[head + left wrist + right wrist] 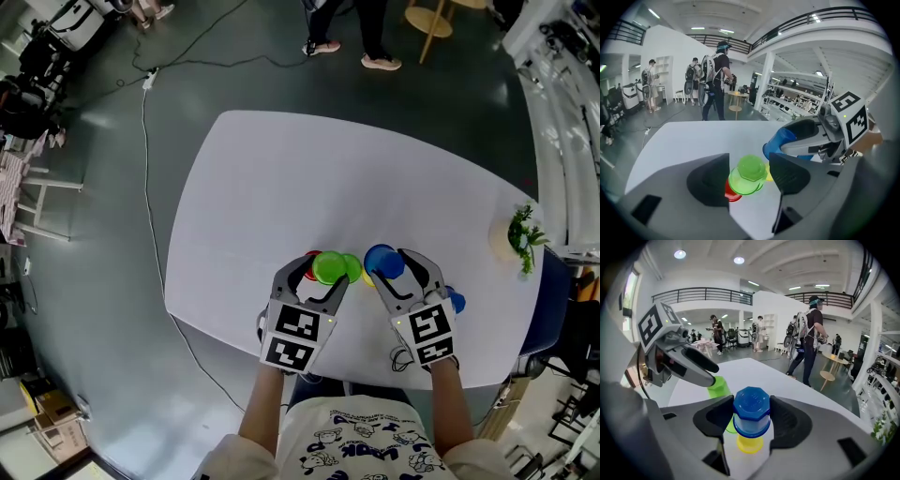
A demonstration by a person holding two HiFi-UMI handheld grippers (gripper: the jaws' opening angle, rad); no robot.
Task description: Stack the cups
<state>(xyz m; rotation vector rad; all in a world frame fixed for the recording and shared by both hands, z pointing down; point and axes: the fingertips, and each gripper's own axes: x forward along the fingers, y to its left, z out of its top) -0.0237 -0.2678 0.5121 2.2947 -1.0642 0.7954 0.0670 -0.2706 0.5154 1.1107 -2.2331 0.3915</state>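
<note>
A green cup (749, 174) stands upside down over a red cup (731, 193), whose edge shows under its rim. My left gripper (749, 161) is open around the green cup (328, 267), its pads a little off the cup's sides. My right gripper (751, 416) is shut on an upside-down blue cup (751, 412), held just above a yellow cup (750, 444) on the white table (281, 187). In the head view the right gripper (386, 265) carries the blue cup (382, 261) right beside the left gripper (325, 273).
A small plant in a pale pot (518, 239) stands at the table's right edge. Another blue item (457, 302) lies by my right gripper. People (717, 79) and a round stool (428, 19) are beyond the far side.
</note>
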